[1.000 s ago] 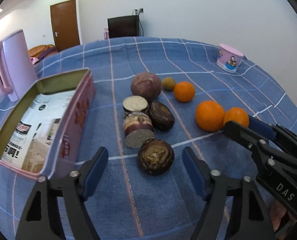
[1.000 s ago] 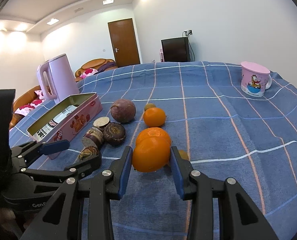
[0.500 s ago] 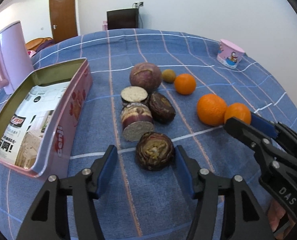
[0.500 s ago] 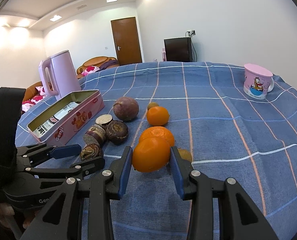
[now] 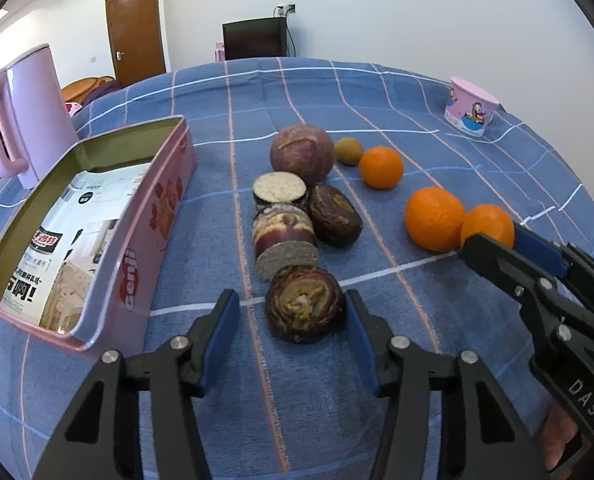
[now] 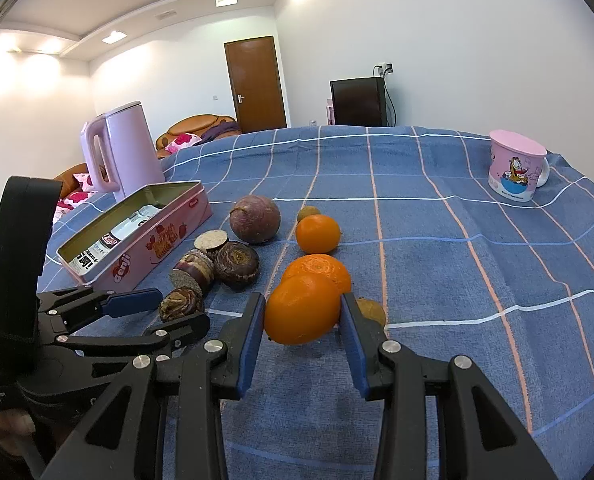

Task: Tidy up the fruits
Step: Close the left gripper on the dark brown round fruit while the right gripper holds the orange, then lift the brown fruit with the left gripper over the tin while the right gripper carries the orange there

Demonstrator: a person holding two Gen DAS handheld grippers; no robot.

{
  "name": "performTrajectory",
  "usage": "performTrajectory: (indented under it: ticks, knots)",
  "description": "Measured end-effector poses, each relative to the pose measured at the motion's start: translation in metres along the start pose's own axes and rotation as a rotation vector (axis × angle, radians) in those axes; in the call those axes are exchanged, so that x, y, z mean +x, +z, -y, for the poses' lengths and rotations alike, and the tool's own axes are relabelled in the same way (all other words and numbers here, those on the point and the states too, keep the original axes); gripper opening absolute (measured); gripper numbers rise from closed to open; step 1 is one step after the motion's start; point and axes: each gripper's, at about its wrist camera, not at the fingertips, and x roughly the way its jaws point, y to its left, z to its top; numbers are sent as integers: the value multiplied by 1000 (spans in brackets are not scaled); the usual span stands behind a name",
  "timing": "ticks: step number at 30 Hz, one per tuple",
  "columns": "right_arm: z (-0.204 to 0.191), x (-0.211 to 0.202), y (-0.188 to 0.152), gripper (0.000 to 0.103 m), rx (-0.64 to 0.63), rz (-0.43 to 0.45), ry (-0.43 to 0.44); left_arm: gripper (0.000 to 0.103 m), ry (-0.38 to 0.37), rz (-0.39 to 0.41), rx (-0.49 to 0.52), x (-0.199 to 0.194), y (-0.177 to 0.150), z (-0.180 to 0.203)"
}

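Note:
My left gripper (image 5: 291,320) is open around a dark wrinkled passion fruit (image 5: 304,309) on the blue cloth; its right pad touches the fruit, the left pad stands apart. My right gripper (image 6: 301,320) is shut on an orange (image 6: 301,308) and holds it just above the cloth. Behind it lie a second orange (image 6: 317,268), a third orange (image 6: 317,234), a round purple fruit (image 6: 255,219) and cut purple pieces (image 5: 285,240). An open pink tin (image 5: 77,232) stands at the left.
A pink kettle (image 5: 25,120) stands behind the tin. A pink mug (image 6: 515,172) is at the far right. Two small brown-green fruits (image 6: 371,311) (image 5: 349,151) lie among the oranges. The right gripper's body (image 5: 545,280) shows at the right of the left wrist view.
My left gripper has moved forward and narrowed around the dark passion fruit. My right gripper has lifted the orange slightly off the cloth.

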Motion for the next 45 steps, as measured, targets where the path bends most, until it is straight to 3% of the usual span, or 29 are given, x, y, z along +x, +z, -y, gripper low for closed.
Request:
performTrajectory:
  ticks: [5,13,25,45]
  knots:
    - [0,0,0,40,-1,1,-1,40,8,14,-6,-3,-2,-2]
    - [-1,-1,0,40,-3,8,-2,39,-9,32,-5,-6,-3,-3]
    - [-3,-6,-1,40,-25,46,-2,39,40,155,38,-24,-7,4]
    - [-12,-18,-4,40,-80,135,-17,39,78,263,30,-43,-11,1]
